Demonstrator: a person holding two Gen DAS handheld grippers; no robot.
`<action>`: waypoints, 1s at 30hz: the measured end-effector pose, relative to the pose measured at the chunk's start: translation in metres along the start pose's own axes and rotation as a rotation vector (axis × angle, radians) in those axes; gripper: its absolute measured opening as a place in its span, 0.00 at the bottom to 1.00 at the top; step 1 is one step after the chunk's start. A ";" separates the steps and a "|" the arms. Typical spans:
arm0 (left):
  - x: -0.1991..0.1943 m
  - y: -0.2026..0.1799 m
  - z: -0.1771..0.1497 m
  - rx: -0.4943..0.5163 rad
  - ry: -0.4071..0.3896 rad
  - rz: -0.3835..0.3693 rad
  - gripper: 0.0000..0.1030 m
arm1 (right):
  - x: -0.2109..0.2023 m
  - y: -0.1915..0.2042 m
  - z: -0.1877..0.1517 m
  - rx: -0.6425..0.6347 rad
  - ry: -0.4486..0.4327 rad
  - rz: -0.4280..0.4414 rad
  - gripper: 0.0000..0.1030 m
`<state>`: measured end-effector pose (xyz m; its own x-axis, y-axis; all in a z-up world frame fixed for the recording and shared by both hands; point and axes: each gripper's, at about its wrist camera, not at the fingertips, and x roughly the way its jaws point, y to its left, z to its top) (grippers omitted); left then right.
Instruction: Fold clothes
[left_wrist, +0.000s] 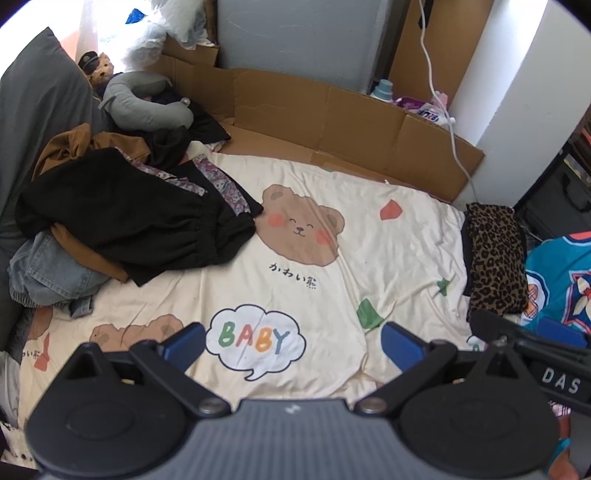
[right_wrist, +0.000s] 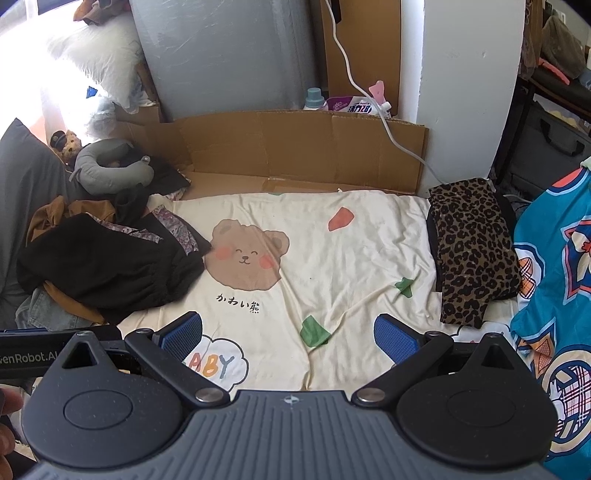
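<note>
Cream bear-print sheet (left_wrist: 369, 266); black garment (left_wrist: 122, 221); leopard-print cloth (right_wrist: 472, 251); brown cardboard (right_wrist: 295, 147); blue fingers (right_wrist: 397, 338).

A lived-in bedroom at home: a bed under a cream bear-print sheet (right_wrist: 332, 266), unfolded clothes (right_wrist: 107, 266) heaped on its left side, a grey neck pillow (right_wrist: 107, 166) and small teddy bear (right_wrist: 68, 146) behind that heap, laundry detergent (right_wrist: 313, 99) beyond the sheet's far edge.
</note>
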<state>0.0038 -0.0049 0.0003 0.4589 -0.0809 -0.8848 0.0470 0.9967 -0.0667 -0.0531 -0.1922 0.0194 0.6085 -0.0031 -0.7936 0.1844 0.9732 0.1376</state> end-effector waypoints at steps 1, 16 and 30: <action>0.000 0.000 0.000 0.000 0.002 0.004 0.99 | 0.000 0.000 0.000 0.000 0.000 0.000 0.99; -0.004 -0.009 0.000 0.041 -0.024 0.047 0.98 | 0.000 -0.001 -0.001 0.006 -0.003 0.003 0.99; -0.002 -0.010 -0.003 0.056 -0.014 0.044 0.98 | -0.002 0.000 0.000 0.007 -0.011 0.001 0.99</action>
<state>0.0000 -0.0150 0.0015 0.4739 -0.0371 -0.8798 0.0754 0.9972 -0.0015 -0.0538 -0.1919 0.0209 0.6173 -0.0043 -0.7867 0.1888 0.9716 0.1429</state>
